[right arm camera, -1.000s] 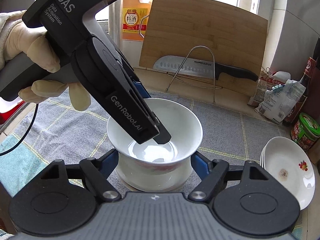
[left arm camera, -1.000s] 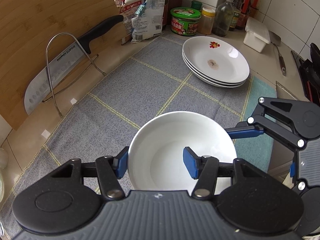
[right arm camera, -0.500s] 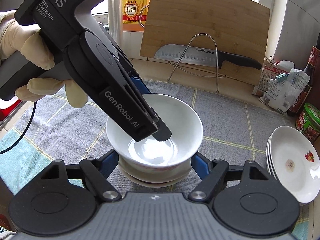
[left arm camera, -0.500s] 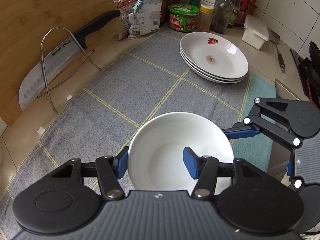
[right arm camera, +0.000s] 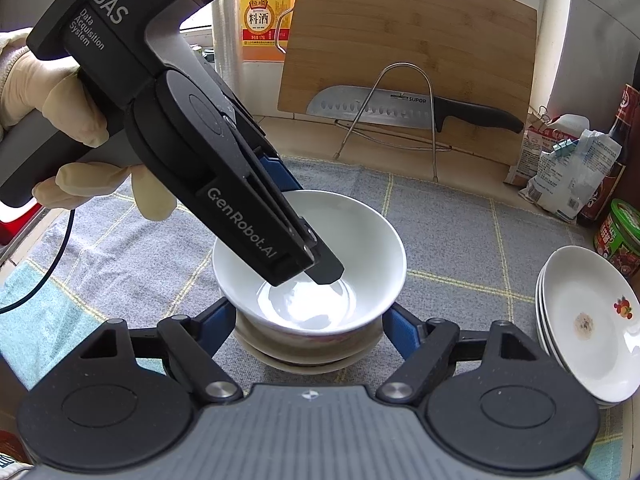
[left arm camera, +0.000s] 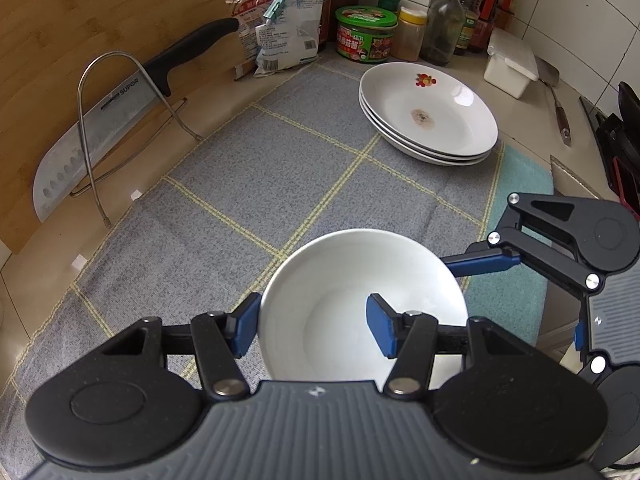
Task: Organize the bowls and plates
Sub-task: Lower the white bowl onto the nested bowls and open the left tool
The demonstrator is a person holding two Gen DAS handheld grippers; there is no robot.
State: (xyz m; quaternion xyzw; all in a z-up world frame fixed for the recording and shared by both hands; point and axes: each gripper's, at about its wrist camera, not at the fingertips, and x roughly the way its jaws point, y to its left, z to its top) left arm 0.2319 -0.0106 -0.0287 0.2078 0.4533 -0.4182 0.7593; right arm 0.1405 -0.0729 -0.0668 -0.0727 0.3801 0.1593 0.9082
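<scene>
A white bowl [left arm camera: 332,280] [right arm camera: 360,248] sits nested on top of a lower bowl [right arm camera: 304,354] on the grey cloth. My left gripper [left arm camera: 312,328] [right arm camera: 316,264] is shut on the top bowl's rim, with one finger inside and one outside. My right gripper [right arm camera: 308,324] straddles the lower bowl from the near side. Its jaws are opening, and the blue pads stand just off the bowl's sides. One of its fingers [left arm camera: 480,262] reaches in beside the bowl. A stack of white plates [left arm camera: 432,108] [right arm camera: 588,320] rests at the cloth's far right corner.
A knife [right arm camera: 400,106] hangs on a wire rack against a wooden cutting board [right arm camera: 408,40]. Packets [left arm camera: 280,32], a green-lidded jar [left arm camera: 366,32], bottles and a white box [left arm camera: 510,62] line the wall. A gloved hand [right arm camera: 72,136] holds the left gripper. A teal cloth [left arm camera: 516,280] lies by the counter edge.
The right gripper's pads have drawn slightly away from the lower bowl. The left gripper keeps its hold on the top bowl's rim, and the bowls have stayed where they were.
</scene>
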